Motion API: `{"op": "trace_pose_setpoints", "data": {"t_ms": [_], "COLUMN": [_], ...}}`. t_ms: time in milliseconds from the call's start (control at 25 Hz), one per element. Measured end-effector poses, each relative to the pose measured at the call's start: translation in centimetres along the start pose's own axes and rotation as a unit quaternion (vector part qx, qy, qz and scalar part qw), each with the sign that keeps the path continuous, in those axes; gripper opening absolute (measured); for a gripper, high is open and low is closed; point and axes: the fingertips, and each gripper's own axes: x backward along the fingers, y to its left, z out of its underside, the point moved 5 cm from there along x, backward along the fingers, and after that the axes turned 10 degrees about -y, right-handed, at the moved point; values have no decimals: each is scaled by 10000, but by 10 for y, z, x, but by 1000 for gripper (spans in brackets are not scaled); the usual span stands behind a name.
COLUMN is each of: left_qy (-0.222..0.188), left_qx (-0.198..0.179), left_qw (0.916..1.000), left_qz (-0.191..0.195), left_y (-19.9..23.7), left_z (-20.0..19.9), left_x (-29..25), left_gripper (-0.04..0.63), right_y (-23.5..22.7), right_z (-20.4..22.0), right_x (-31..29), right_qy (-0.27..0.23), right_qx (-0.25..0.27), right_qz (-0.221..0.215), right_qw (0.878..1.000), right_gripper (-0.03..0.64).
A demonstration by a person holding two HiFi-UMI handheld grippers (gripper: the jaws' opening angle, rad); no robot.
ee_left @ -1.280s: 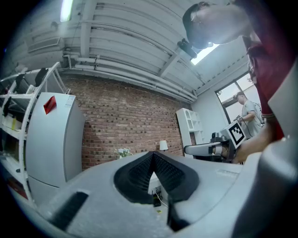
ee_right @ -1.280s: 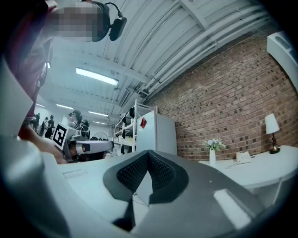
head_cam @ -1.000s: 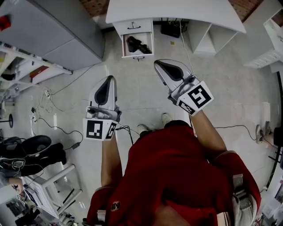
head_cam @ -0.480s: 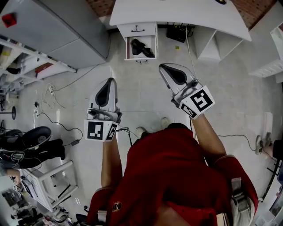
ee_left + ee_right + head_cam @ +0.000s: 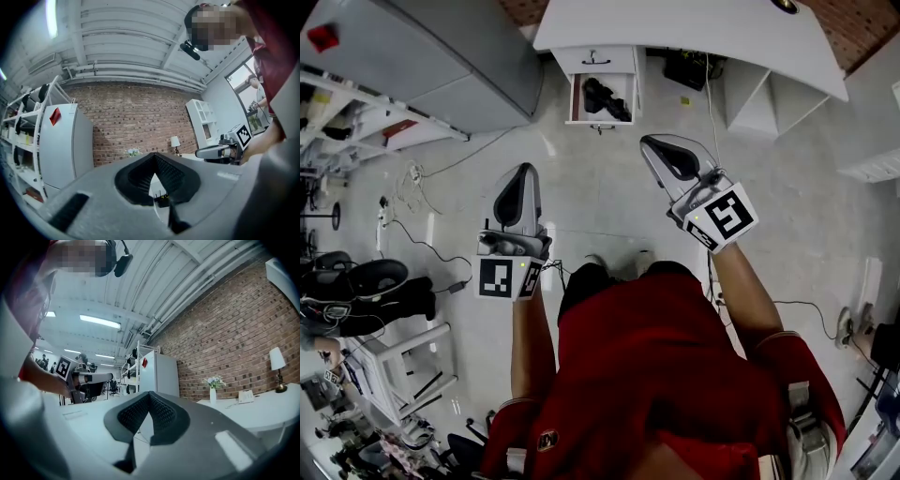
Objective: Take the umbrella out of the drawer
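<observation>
A black folded umbrella (image 5: 606, 98) lies in the open lower drawer (image 5: 577, 99) of the white desk (image 5: 694, 28), far ahead on the floor side of the head view. My left gripper (image 5: 525, 168) is held out level over the floor, short of the drawer and to its left. My right gripper (image 5: 648, 141) is a little nearer the desk, just right of the drawer. On both, the jaws meet at the tip with nothing between them, as the left gripper (image 5: 153, 155) and right gripper (image 5: 150, 393) show in their own views. The drawer is hidden in both gripper views.
A grey cabinet (image 5: 441, 66) stands left of the desk, with a shelf rack (image 5: 356, 131) beside it. Cables (image 5: 422, 169) trail over the floor at left, near a black office chair (image 5: 366, 291). A black box (image 5: 689, 67) sits under the desk, and a white shelf unit (image 5: 769, 98) stands right of it.
The person has stepped on across the floor, carrying both grippers along. Both stay shut and empty, and the umbrella has not moved in the drawer.
</observation>
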Motion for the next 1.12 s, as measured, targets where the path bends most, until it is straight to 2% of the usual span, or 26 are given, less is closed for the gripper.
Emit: {"op": "trace_pose_setpoints", "data": {"t_ms": [520,800,1120], "left_qy": [46,-85,-23], "left_qx": [-64,55,263], "left_qw": [9997,9997,9997], "left_qz": [-226,-242,-11], "left_y": [36,96,193], "left_z": [20,46,98], "left_x": [-17,-34,-73], "left_gripper": [5,5,5], "right_y": [-24,-32,-57], "right_z": [19,37,85], "right_x": [-29,-81,-175], "right_qy": [68,312,725], "right_qx": [71,260,405], "right_qz": [-65,-5,297], "right_qw": [9999,9992,9961], "right_gripper": [12,12,12]}}
